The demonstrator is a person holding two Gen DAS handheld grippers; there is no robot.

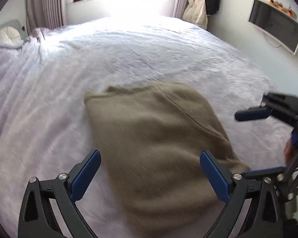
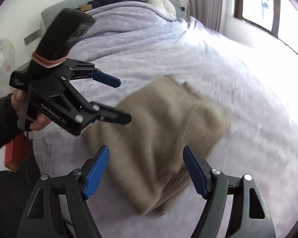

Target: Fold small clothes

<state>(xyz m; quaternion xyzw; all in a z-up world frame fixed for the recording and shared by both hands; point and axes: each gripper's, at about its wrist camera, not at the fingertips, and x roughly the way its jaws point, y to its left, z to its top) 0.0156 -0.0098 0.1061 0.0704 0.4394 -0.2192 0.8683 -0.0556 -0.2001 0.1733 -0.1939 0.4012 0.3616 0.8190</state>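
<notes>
1. Item under inspection: one tan garment (image 1: 155,138), knit or fleece by appearance, lies already folded into a compact packet on the bed (image 1: 129,45), near its front edge. No other small clothes show in either view.

2. Left tongs (image 1: 151,175): spread wide, holding nothing. The blue pads straddle the near end of the garment; from the right wrist view these tongs appear to hover above the cloth, not touching it.

3. Right tongs (image 2: 147,171): likewise spread wide and empty, pads set either side of the garment's near edge. Motion blur makes it uncertain whether they touch the fabric; most likely they are just above it.

4. Governing relation: in the left wrist view the garment runs from 6 o'clock, between the pads, up toward 12 o'clock and slightly 11, its long axis roughly in line with the left tongs. In the right wrist view it lies directly ahead at 12 to 1 o'clock, long axis angled toward 1.

5. Nearness: both tongs are close; the left sits squarely over the near short end, the right approaches from the garment's side.

6. Judgement: the fold looks largely done. Any further fold would carry the near end toward 12 o'clock.
</notes>
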